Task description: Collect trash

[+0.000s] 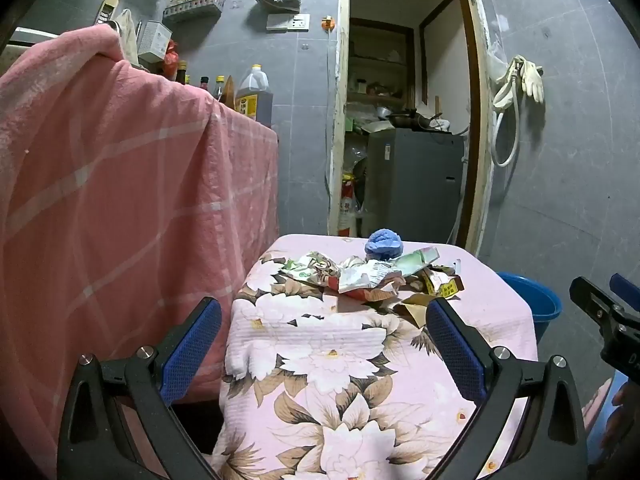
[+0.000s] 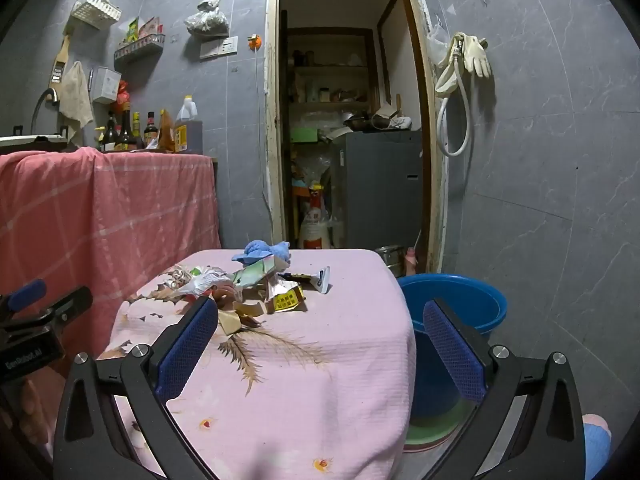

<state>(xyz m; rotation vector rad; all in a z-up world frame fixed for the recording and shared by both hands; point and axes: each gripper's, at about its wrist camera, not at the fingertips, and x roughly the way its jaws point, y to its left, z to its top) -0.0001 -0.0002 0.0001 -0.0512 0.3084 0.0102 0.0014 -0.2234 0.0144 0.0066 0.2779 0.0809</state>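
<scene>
Both tools wide open, nothing in either: my left gripper (image 1: 324, 344) hangs over the near end of the small table (image 1: 320, 400), my right gripper (image 2: 320, 344) sits off the table's right corner with its right finger in front of the blue bucket (image 2: 460, 300). Table wears a pink floral cloth (image 2: 300, 380), draped over the edges. Left of it, a taller counter under a pink checked cloth (image 1: 120, 180), bottles and a big oil jug (image 1: 254, 96) on top at the back. The bucket stands on the floor just beside the table's right edge. Trash pile (image 1: 372, 280) is at the far half of the table, well ahead of both sets of fingers: crumpled, torn wrappers and flattened paper packaging, white/green/brown, one yellow-labelled packet (image 2: 286, 300) on the near right of the heap, a squeezed tube (image 2: 316, 278) lying apart to the right. Blue cloth wad (image 2: 264, 250) rests at the far edge, touching the pile. Behind: grey tiled wall, wall racks, hanging bag, open doorway (image 2: 344, 120) into a cluttered storeroom with a grey cabinet; rubber gloves (image 2: 472, 56) and a hose hang right of the door frame.
</scene>
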